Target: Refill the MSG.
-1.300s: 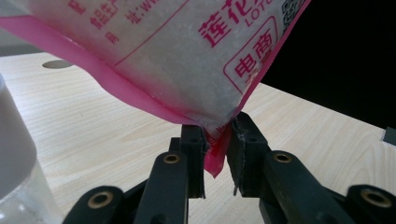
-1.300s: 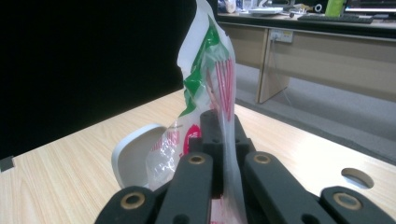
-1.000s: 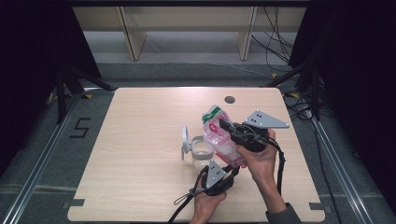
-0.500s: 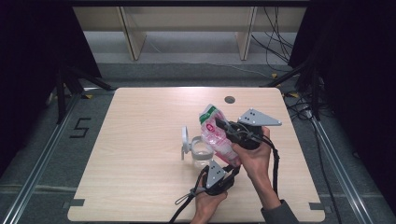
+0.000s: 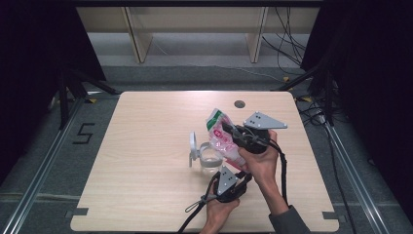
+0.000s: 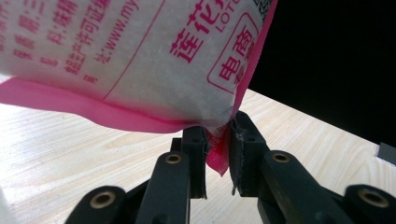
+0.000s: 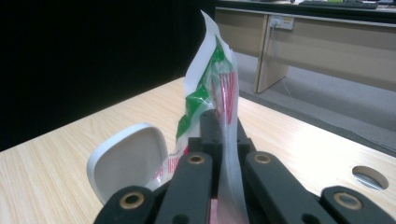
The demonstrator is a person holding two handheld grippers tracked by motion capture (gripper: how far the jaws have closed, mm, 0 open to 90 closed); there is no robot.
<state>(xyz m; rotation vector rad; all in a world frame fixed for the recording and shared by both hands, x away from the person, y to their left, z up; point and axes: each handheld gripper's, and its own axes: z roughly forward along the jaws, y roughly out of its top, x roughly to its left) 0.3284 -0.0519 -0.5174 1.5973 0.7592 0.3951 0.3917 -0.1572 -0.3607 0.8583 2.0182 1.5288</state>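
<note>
A pink, white and green plastic bag (image 5: 220, 135) with red print is held above the table between both grippers, tilted with its green top up and to the left. My right gripper (image 5: 229, 131) is shut on the bag's upper part, and the bag (image 7: 219, 93) rises from between its jaws. Lower down, my left gripper (image 5: 241, 174) is shut on the bag's pink bottom corner (image 6: 215, 156). Just under the bag stands a clear round container (image 5: 209, 158) with its white lid (image 5: 193, 145) flipped open to the left.
The wooden table (image 5: 146, 170) has a round cable hole (image 5: 239, 104) at the back right. Cables trail from both grippers toward the front edge. Beyond the table's far edge is grey floor and a wooden shelf frame (image 5: 195, 24).
The right gripper and the bag's top have shifted slightly left, toward the container. The left gripper has stayed in place on the bag's bottom corner.
</note>
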